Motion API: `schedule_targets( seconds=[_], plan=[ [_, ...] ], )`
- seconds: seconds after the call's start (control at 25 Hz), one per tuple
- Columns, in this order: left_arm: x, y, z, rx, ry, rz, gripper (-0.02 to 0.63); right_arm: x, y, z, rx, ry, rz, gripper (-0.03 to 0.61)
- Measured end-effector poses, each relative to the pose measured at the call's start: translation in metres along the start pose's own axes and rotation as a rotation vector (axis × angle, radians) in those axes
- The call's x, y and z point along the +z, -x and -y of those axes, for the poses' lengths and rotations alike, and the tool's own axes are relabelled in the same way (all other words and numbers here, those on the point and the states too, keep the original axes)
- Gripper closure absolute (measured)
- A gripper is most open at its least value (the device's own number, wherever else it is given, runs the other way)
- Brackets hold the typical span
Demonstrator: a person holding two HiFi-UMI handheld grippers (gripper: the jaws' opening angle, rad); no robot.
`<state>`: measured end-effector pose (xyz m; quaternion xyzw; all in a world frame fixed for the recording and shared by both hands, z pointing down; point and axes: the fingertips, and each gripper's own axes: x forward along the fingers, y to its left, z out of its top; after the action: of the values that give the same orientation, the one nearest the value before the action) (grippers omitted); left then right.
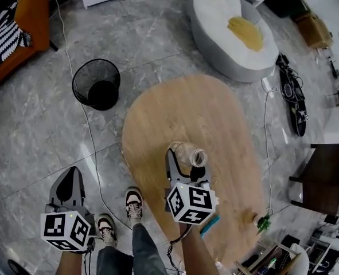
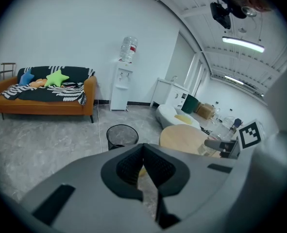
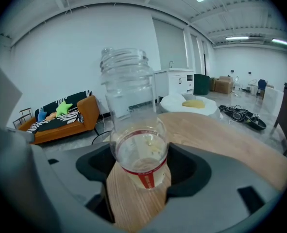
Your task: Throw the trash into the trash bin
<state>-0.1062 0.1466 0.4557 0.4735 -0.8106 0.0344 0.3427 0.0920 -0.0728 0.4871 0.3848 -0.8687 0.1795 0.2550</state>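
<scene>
**Grey handheld tools, marker cubes and sneakers: the operator's kit, seen from above.**

The left gripper (image 1: pixel 71 175) and right gripper (image 1: pixel 186 156) are matte grey two-jaw tools with smooth, rounded shells and notched jaws lined with dark textured pads (image 2: pixel 128 166). Each is capped at the rear by a white cube (image 1: pixel 66 229) printed with black square markers. A thin black cable (image 1: pixel 175 244) loops from the right tool, and a teal band (image 1: pixel 210 224) rings that wrist. The person wears dark jeans (image 1: pixel 143 251) and black-and-white sneakers (image 1: pixel 134 202).
</scene>
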Motion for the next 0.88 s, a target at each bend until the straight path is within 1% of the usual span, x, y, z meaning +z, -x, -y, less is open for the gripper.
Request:
schedule_targets(
  seconds=[0.2, 0.44, 0.72, 0.88],
  plan=[
    [-0.005, 0.001, -0.004, 0.004, 0.01, 0.003, 0.623, -0.003, -0.001, 0.002, -0.015, 0.007, 0.001, 0.253],
    [0.0, 0.005, -0.01, 0.008, 0.009, 0.004, 0.623, 0.0, 0.0, 0.001, -0.031, -0.009, -0.005, 0.256],
    [0.011, 0.005, -0.015, 0.026, 0.032, 0.02, 0.623, 0.019, 0.011, -0.008, -0.02, -0.019, 0.025, 0.259],
    [0.027, 0.004, -0.013, 0.029, 0.043, 0.035, 0.623, 0.035, 0.01, -0.015, -0.002, -0.008, 0.026, 0.259]
  ],
)
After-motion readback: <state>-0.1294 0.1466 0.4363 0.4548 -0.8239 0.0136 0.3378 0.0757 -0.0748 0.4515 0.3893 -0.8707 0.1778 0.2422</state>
